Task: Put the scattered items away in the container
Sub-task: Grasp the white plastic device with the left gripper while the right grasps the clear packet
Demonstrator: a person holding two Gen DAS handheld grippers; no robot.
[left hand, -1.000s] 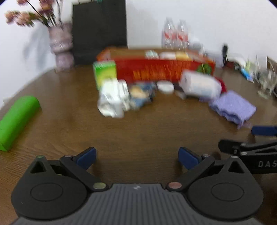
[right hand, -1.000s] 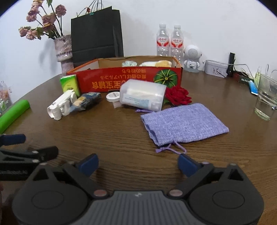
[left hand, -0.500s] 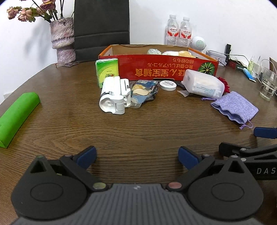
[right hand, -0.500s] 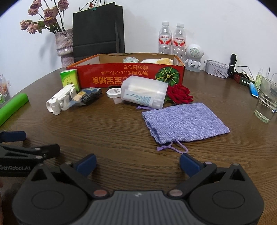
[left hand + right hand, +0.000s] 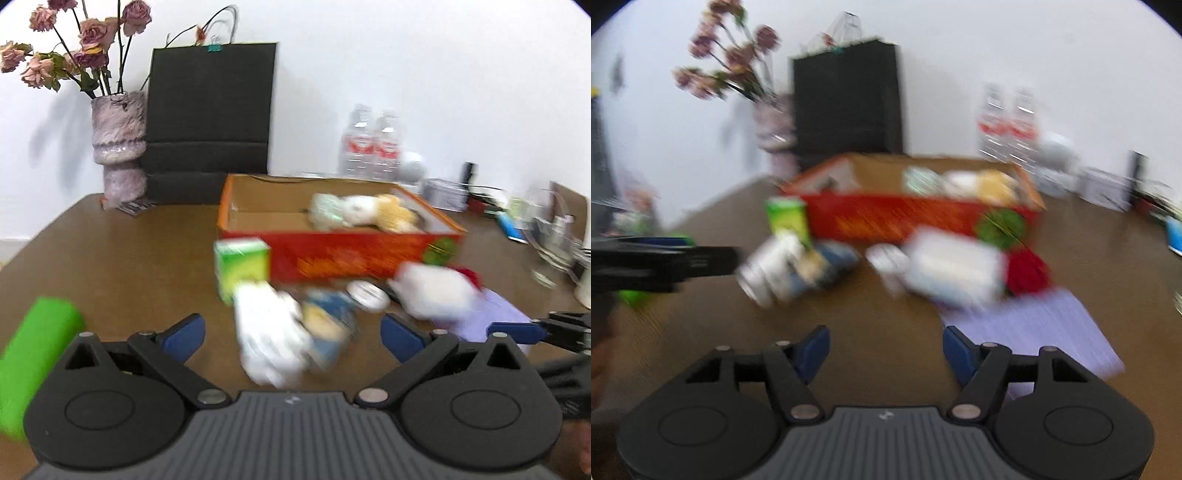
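A red cardboard box [image 5: 369,254] [image 5: 916,218] stands at the back of the brown table with several items inside. In front of it lie a green carton [image 5: 242,267], a white device [image 5: 269,332], a blue snack packet [image 5: 328,328], a small white tin [image 5: 367,293], a clear plastic container [image 5: 953,266], a red rose [image 5: 1028,271] and a purple cloth pouch [image 5: 1045,328]. My left gripper [image 5: 291,334] is open and empty, just before the white device. My right gripper [image 5: 885,350] is open and empty, left of the pouch. Both views are blurred.
A green roll [image 5: 37,362] lies at the left. A vase of dried roses [image 5: 118,144], a black paper bag [image 5: 210,110] and two water bottles [image 5: 373,147] stand at the back. Glassware and small clutter [image 5: 546,229] sit at the right.
Both grippers have risen and moved forward toward the items; I now see into the box. The right gripper's fingers stand closer together than before. Both views have become blurred.
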